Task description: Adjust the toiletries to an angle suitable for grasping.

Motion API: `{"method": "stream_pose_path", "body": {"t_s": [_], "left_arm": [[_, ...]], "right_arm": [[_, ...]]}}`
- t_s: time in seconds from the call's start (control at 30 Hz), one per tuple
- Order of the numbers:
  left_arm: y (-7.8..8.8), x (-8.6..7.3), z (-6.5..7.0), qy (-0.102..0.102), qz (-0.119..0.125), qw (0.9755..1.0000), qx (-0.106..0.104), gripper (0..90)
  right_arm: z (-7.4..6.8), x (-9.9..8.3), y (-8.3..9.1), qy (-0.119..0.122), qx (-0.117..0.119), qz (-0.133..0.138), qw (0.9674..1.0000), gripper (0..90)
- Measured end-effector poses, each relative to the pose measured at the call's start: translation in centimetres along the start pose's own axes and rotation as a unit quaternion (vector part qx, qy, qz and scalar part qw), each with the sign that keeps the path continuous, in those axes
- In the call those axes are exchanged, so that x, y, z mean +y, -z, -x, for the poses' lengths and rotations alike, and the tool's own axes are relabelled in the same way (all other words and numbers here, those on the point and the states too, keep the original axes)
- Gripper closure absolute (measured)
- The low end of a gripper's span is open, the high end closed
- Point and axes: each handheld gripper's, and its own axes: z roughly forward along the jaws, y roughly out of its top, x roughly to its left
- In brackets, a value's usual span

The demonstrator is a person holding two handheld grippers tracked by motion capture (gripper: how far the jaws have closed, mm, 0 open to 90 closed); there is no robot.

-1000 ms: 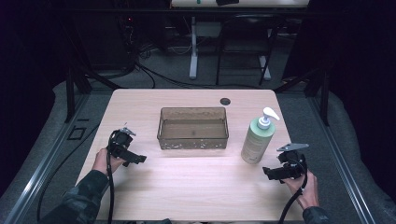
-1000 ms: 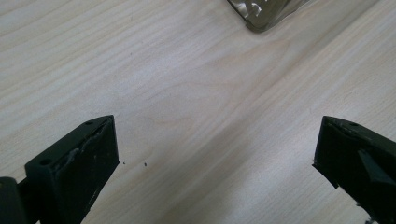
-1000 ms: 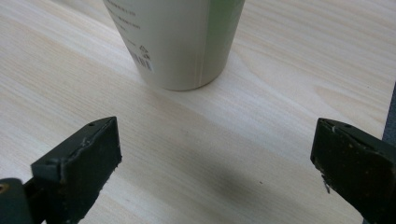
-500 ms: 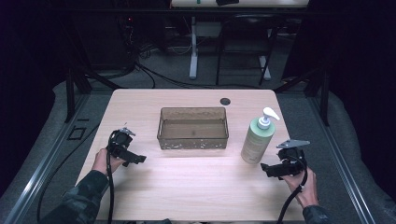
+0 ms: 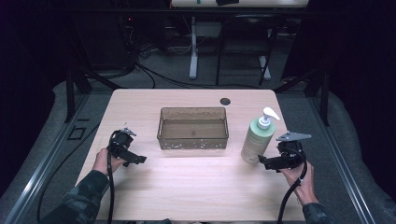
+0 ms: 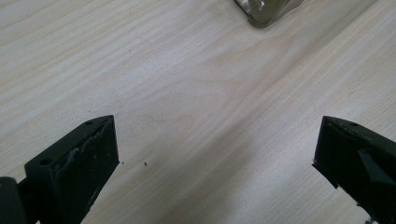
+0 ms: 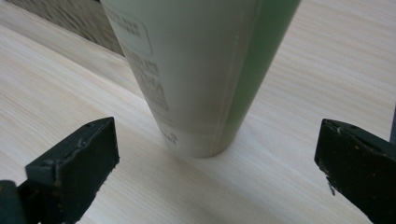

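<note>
On the pale wood counter [image 5: 187, 186], the job looks barely begun. A clear brown bin [image 5: 193, 128] sits empty near the middle, toward the far edge. The green pump bottle [image 5: 258, 139] stands upright just right of it, apart from its wall, untouched and not yet lifted. Judging by the layout, the likely aim is to grip the bottle and set it in the bin. All of that is left to do.

A person works from the near edge, a forearm coming in at each near corner. The right hand [image 5: 299, 175] holds the right gripper [image 5: 262, 162] low over the counter near the right edge, pointing left at the bottle's base. Its fingers [image 7: 74, 161] are spread wide. In the right gripper view they frame the foot of the bottle [image 7: 201, 79], which stands ahead of them rather than between them. Nothing is pinched, and the grip has yet to close in.

The left hand [image 5: 103, 161] rests near the left edge, well apart from the bin. Its left gripper [image 5: 137, 159] points right along the counter. Its fingers [image 6: 79, 163] are also spread, with bare wood between them and one corner of the bin [image 6: 266, 11] at the top of the left gripper view. It holds nothing.
</note>
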Motion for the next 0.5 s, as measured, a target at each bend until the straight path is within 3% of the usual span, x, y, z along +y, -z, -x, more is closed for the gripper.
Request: {"method": "stream_pose_path", "body": {"t_s": [0.5], "left_arm": [[0.0,0.0,0.0,-0.001,0.001,1.0,0.001,0.0]], "right_arm": [[-1.0,2.6,0.0,0.01,0.013,0.067,0.9976,0.0]]}}
